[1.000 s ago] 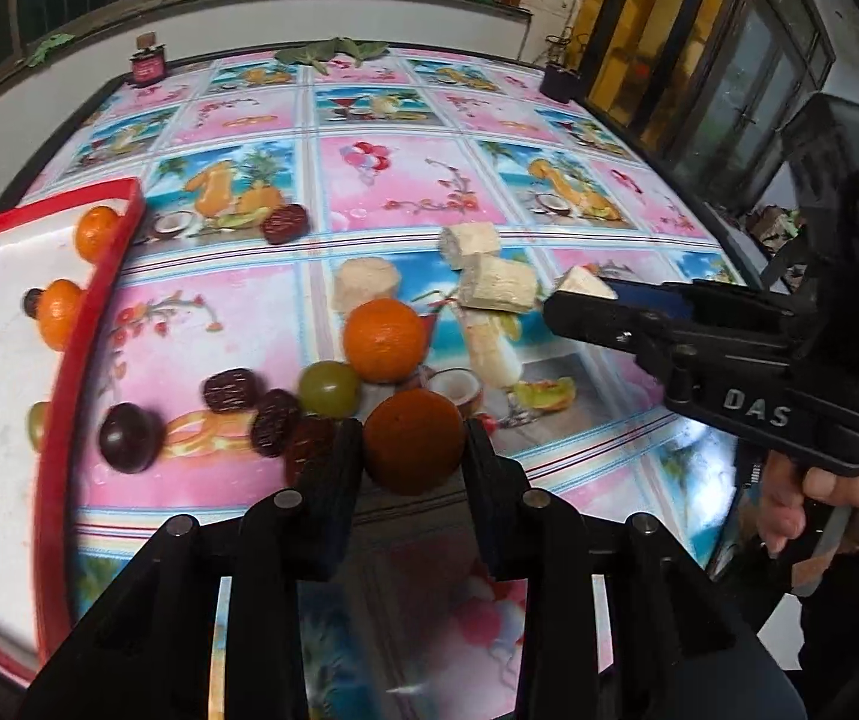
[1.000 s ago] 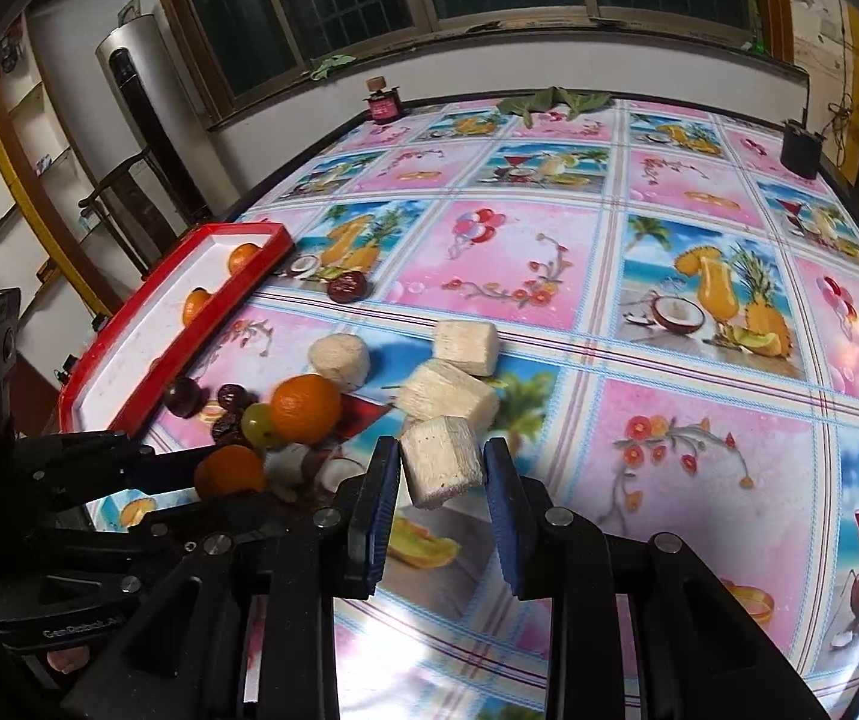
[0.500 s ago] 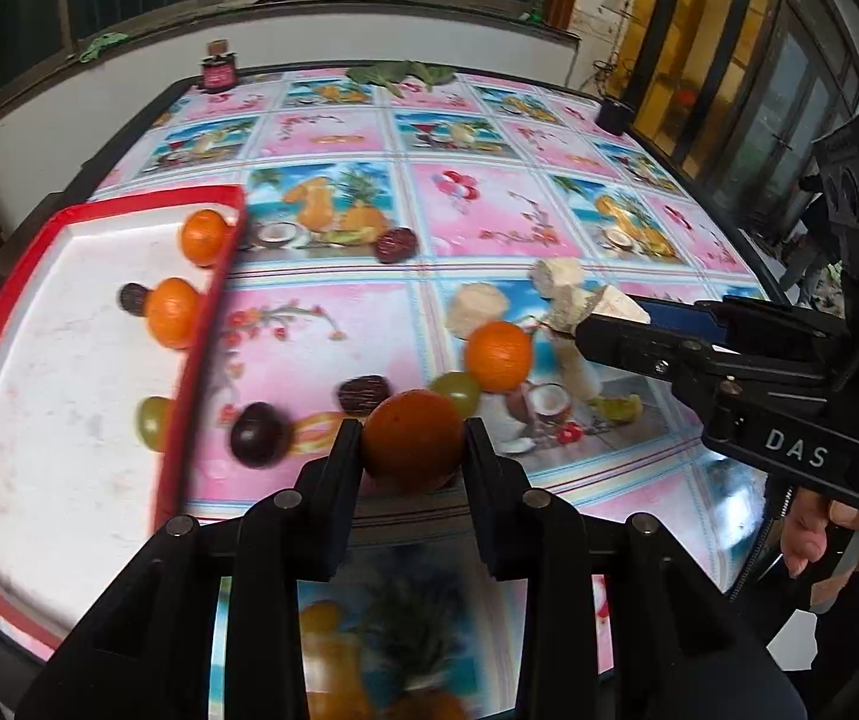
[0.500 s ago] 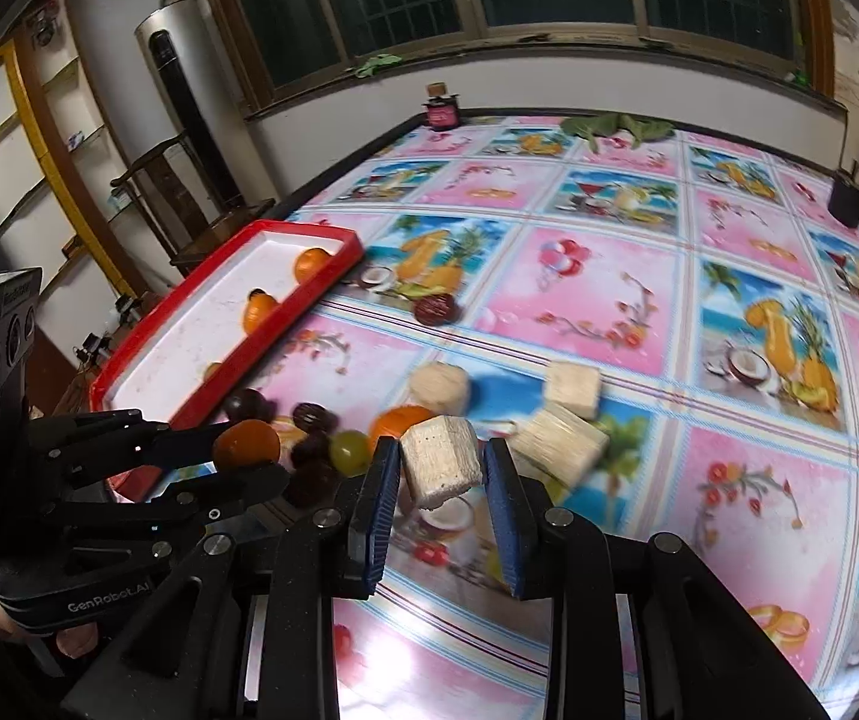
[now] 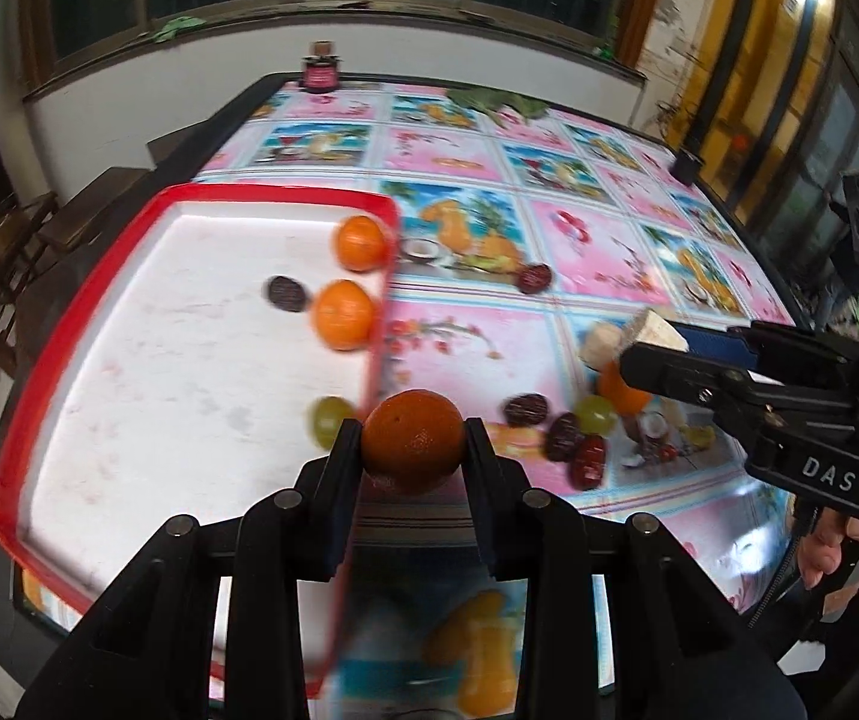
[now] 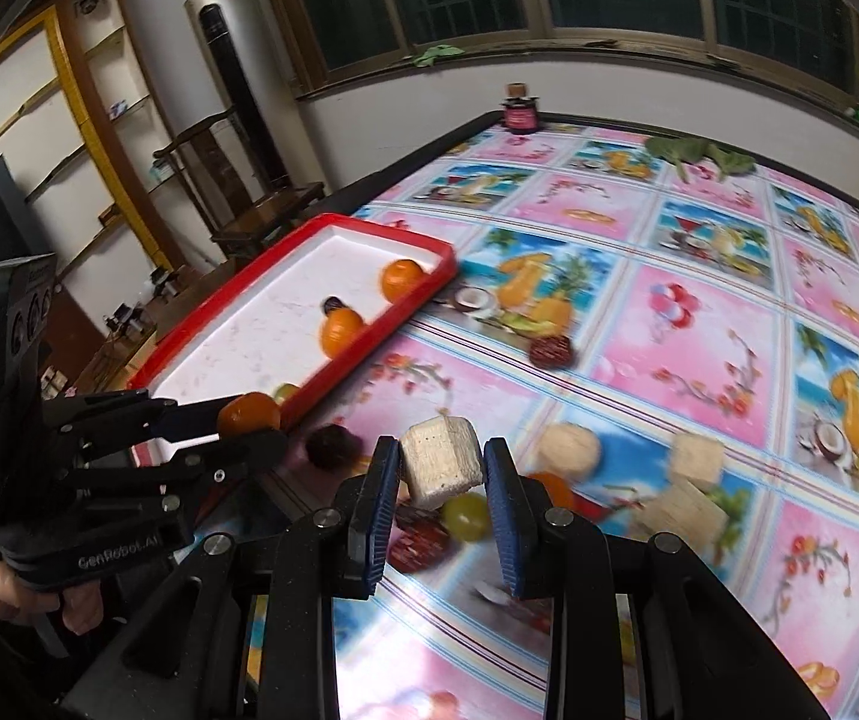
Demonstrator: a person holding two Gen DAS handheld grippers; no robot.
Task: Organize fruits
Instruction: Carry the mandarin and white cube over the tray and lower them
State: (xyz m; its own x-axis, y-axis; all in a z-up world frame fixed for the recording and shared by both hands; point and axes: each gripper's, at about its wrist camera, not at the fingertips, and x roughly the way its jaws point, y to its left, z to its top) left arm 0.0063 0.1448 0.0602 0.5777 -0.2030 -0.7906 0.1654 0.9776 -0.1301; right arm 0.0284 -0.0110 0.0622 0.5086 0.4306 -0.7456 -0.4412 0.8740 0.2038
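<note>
Both tongs [image 5: 412, 441] [image 6: 441, 468] moved trayward, orange [image 5: 412, 441] pinched between.

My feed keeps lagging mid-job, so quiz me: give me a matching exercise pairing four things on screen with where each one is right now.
Things:
1. dark orange
2. pale cut block
3. green grape
4. lone red date

Places:
A. on the tablecloth, away from the pile
B. clamped in the left hand-held gripper
C. inside the red tray
D. clamped in the right hand-held gripper

Pairs: 1-B, 2-D, 3-C, 4-A
</note>
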